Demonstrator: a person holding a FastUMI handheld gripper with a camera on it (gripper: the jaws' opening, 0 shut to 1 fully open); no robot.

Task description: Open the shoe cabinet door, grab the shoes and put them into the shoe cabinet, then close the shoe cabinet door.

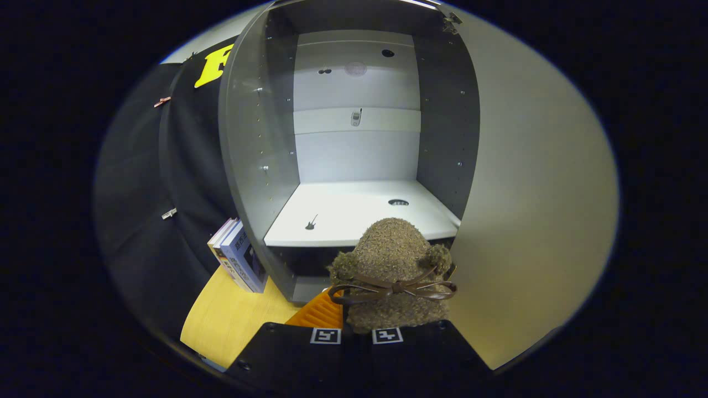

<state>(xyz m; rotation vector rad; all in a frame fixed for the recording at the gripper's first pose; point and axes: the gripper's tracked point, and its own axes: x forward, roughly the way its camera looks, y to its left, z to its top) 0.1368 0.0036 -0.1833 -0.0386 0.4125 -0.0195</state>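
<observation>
So the gripper [357, 326] is clamped on the fuzzy brown shoe [392, 271] with the bow on top — held up right in front of the open shoe cabinet [260, 138], toe aimed at the white shelf [354, 215], probably to slide it straight in — door [531, 182] swung wide.

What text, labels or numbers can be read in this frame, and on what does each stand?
Nothing can be quoted.
Books beside the shoe cabinet: print on covers and spines, too small and blurred to read.
Square markers on the tongs: black-and-white patterns, no words.
Shoe, gripped by the tongs before the open cabinet: no text.
Cabinet interior: no text.
</observation>
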